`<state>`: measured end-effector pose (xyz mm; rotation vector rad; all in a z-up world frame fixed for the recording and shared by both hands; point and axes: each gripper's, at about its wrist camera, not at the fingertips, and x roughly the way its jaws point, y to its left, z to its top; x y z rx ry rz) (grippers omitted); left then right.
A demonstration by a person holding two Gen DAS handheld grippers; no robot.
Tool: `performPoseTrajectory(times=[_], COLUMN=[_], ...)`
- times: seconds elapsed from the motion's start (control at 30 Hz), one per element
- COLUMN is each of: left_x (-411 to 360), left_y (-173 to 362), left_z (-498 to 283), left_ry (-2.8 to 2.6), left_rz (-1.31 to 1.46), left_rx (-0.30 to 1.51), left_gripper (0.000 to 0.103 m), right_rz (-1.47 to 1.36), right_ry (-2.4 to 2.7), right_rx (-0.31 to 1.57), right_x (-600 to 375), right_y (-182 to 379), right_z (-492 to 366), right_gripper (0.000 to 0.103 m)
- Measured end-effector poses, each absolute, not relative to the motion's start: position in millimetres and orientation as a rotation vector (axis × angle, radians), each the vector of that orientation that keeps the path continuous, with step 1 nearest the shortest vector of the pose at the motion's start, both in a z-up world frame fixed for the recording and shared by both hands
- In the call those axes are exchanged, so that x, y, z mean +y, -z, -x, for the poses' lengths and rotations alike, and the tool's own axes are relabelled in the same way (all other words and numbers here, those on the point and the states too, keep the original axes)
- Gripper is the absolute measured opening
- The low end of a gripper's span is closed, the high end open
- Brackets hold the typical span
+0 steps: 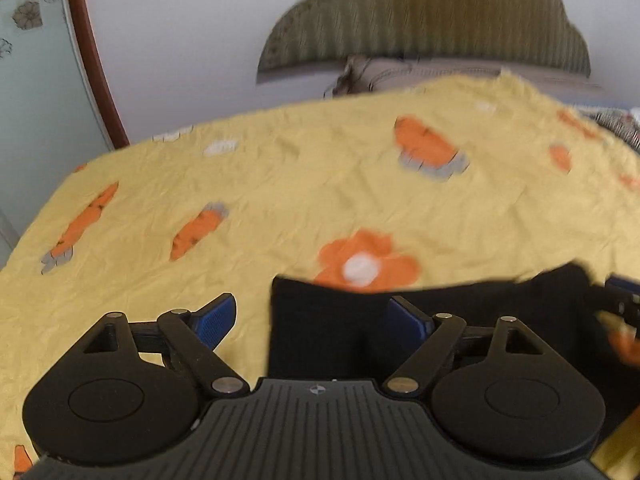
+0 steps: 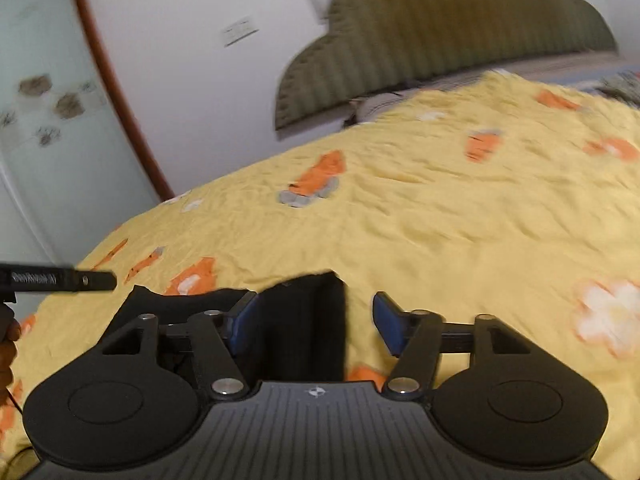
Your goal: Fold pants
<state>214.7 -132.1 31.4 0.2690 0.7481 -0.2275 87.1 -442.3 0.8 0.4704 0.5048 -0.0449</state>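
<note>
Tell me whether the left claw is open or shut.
Open: the left claw has blue pads spread wide, pressing nothing; black pants lie beneath on the yellow bedspread.

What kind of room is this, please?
Most likely a bedroom: a bed covered with a yellow flowered sheet, a padded olive headboard against the wall, and black pants lying on the sheet.

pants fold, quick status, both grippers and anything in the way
Left gripper open, right gripper open, nothing pinched. Black pants flat on yellow bedspread, edge between both sets of fingers. Nothing in the way.
</note>
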Motion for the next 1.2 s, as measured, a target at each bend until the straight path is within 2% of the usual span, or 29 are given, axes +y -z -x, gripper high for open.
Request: performPoseTrajectory(times=[0.07, 0.1, 0.2, 0.27, 0.4, 0.47, 0.57, 0.67, 0.7, 0.73, 0.8, 0.93, 1.03, 1.1, 1.2], left_x=[-129, -128, -120, -113, -100, -97, -102, -123, -126, -124, -110, -84, -81, -79, -55], left_y=[-15, -7, 12, 21, 5, -9, -16, 1, 6, 4, -7, -23, -11, 4, 6], left_z=[-226, -233, -253, -264, -252, -231, -208, -210, -212, -210, -200, -165, -137, -123, -112], left_ry=[0.231, 0.224, 0.203, 0.186, 0.186, 0.192, 0.222, 0.230, 0.215, 0.211, 0.245, 0.325, 0.375, 0.359, 0.337], left_rz=[-0.248, -0.237, -0.171, -0.115, -0.062, -0.080, -0.115, -0.245, -0.276, -0.258, -0.192, -0.125, -0.205, -0.273, -0.189], left_rx=[0.807, 0.835, 0.882, 0.898, 0.881, 0.842, 0.805, 0.831, 0.857, 0.867, 0.857, 0.852, 0.873, 0.895, 0.902], left_gripper=[0.083, 0.081, 0.081, 0.083, 0.077, 0.080, 0.089, 0.086, 0.079, 0.078, 0.080, 0.084, 0.084, 0.083, 0.085], right_rz=[-0.495, -0.511, -0.444, -0.450, -0.384, -0.278, -0.192, -0.097, -0.127, -0.190, -0.213, -0.207, -0.056, -0.070, -0.093], right_ry=[-0.012, -0.027, 0.033, 0.068, 0.100, 0.150, -0.006, -0.022, -0.010, 0.020, 0.100, -0.056, 0.009, 0.034, -0.004], right_rx=[0.551, 0.576, 0.584, 0.590, 0.579, 0.555, 0.563, 0.628, 0.605, 0.606, 0.596, 0.602, 0.632, 0.630, 0.586], right_x=[-441, -440, -442, -450, -438, -422, -392, -375, -380, -387, -391, -375, -359, -357, -347], right_y=[6, 9, 14, 18, 7, -9, -17, 3, 7, 6, -4, -10, 6, 3, -12], right_z=[-111, -122, -130, -134, -116, -97, -75, -80, -81, -82, -77, -64, -69, -70, -70], right_gripper=[0.043, 0.023, 0.010, 0.010, 0.014, 0.014, 0.014, 0.014, 0.015, 0.015, 0.017, 0.017, 0.016, 0.017, 0.018])
